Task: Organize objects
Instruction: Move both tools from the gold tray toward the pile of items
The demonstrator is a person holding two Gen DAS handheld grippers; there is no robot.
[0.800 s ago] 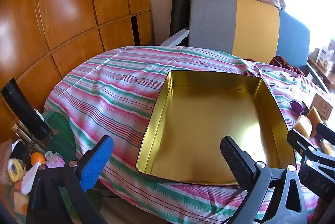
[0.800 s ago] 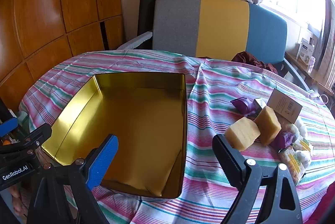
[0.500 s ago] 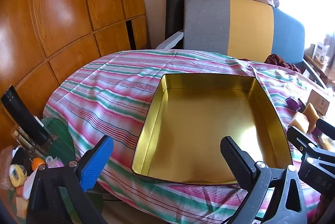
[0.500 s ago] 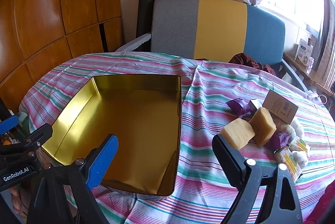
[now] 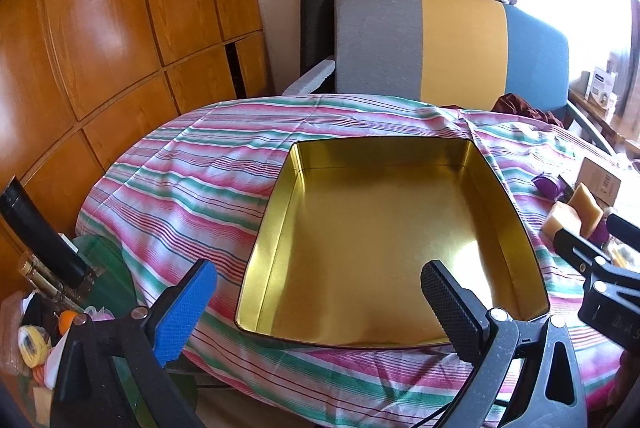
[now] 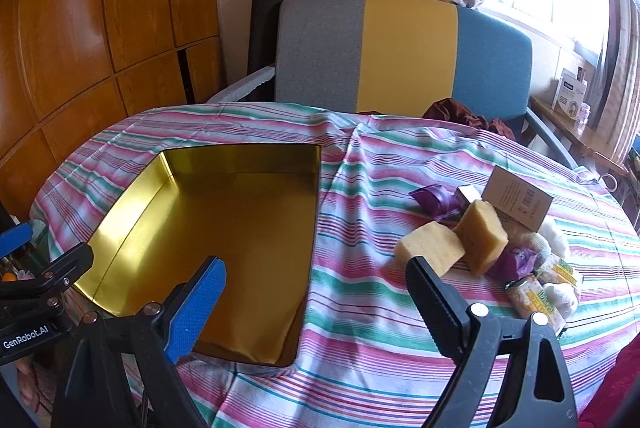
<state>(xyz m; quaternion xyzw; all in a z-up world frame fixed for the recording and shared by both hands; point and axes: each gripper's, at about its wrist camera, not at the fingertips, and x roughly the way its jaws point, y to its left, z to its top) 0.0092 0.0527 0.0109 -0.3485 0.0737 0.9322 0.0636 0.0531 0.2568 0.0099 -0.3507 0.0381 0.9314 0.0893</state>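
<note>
Sponge blocks (image 6: 452,248), right of frame: light, squashy; pinch across flat sides. Both grippers' jaws gape, holding nothing.

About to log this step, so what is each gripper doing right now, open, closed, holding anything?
Left gripper: open, holding nothing, above the near edge of the empty gold metal tin.
Right gripper: open, holding nothing.
</note>
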